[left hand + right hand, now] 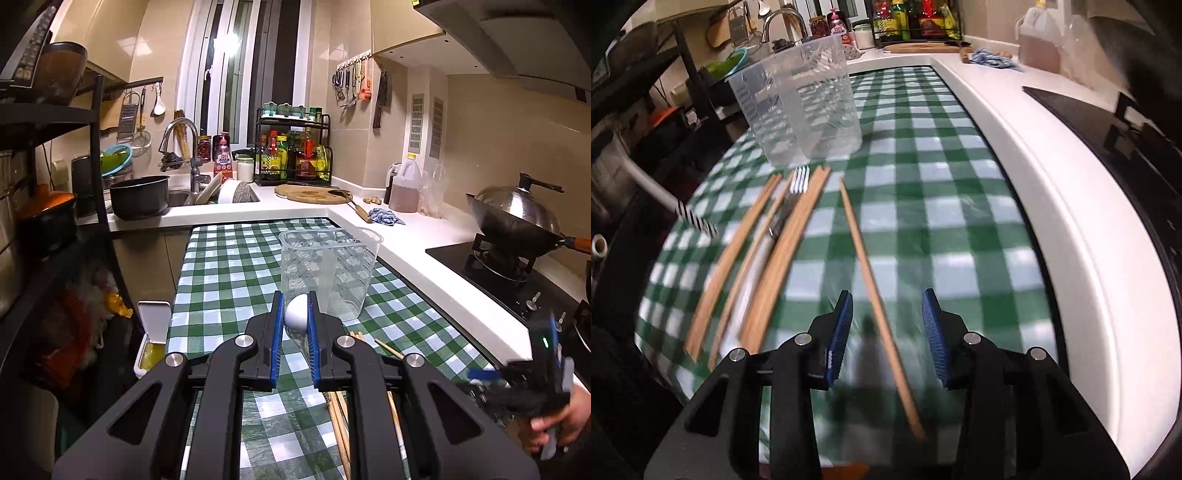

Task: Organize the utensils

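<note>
My left gripper (pixel 296 314) is shut on a white spoon (pixel 295 312), held above the green checked tablecloth (pixel 229 266) just short of the clear plastic utensil holder (pixel 328 269). In the right wrist view the spoon's white handle with its striped tip (pixel 683 212) juts in from the left. My right gripper (pixel 886 328) stands open and low over the cloth, with one wooden chopstick (pixel 866 266) lying between its fingers, untouched. Several more chopsticks (pixel 783 254) and a metal fork (pixel 798 181) lie to its left, in front of the holder (pixel 801 110).
A white counter edge (pixel 1052 206) runs along the right of the cloth, with a black hob (pixel 491 266) and lidded wok (pixel 517 218) beyond. Sink, pot (pixel 140 195), cutting board (pixel 310 194) and spice rack stand at the back. A white bin (pixel 153 332) sits left of the table.
</note>
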A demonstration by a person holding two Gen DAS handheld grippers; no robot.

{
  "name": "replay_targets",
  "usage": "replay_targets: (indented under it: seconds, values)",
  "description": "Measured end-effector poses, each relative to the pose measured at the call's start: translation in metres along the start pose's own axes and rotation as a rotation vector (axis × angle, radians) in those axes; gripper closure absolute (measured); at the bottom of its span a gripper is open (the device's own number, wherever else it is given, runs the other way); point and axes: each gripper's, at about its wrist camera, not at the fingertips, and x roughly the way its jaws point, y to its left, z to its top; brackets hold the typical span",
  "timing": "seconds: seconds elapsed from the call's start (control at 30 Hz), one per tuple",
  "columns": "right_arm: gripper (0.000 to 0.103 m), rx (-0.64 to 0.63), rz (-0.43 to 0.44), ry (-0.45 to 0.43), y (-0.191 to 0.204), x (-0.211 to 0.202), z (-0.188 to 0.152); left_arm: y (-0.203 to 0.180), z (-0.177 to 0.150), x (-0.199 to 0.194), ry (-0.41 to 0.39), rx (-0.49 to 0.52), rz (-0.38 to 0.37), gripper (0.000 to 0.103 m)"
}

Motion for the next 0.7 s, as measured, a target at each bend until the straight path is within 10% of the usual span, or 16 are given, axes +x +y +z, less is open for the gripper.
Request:
replay_targets:
  seconds: [0.7]
  values:
    - [0.097,-0.074,-0.072,-0.113,0.007,-0.022,-0.056,-0.001,0.002,-0.006,-0.018,0.008,-0.003,0.091]
